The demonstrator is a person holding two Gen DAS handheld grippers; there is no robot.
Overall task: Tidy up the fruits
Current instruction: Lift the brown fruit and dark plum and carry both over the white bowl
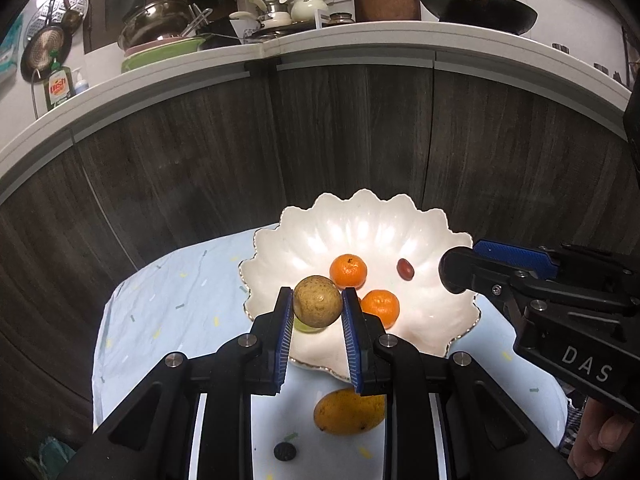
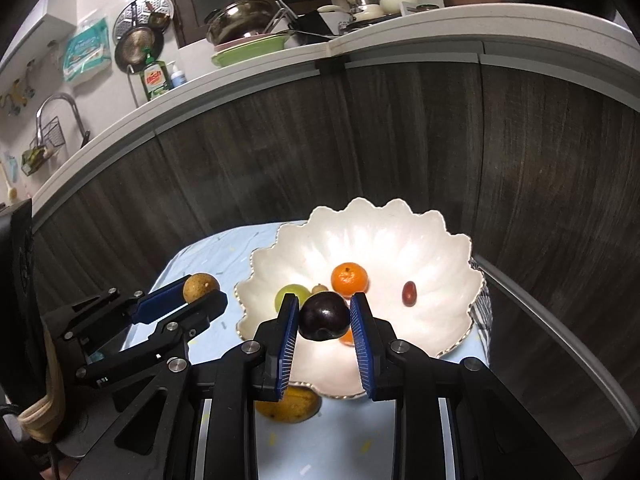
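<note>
Brown speckled round fruit (image 1: 318, 301) clamped in left tongs (image 1: 316, 312), dark plum (image 2: 324, 317) clamped in right tongs (image 2: 325, 320), both above white scalloped bowl (image 2: 440, 240); mango (image 1: 348, 411) on worktop.

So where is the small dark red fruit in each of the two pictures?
Left wrist view: the small dark red fruit lies in the white scalloped bowl, right of the upper mandarin.
Right wrist view: it lies in the bowl, again right of the mandarin.
Shared landmark: that upper mandarin.
</note>
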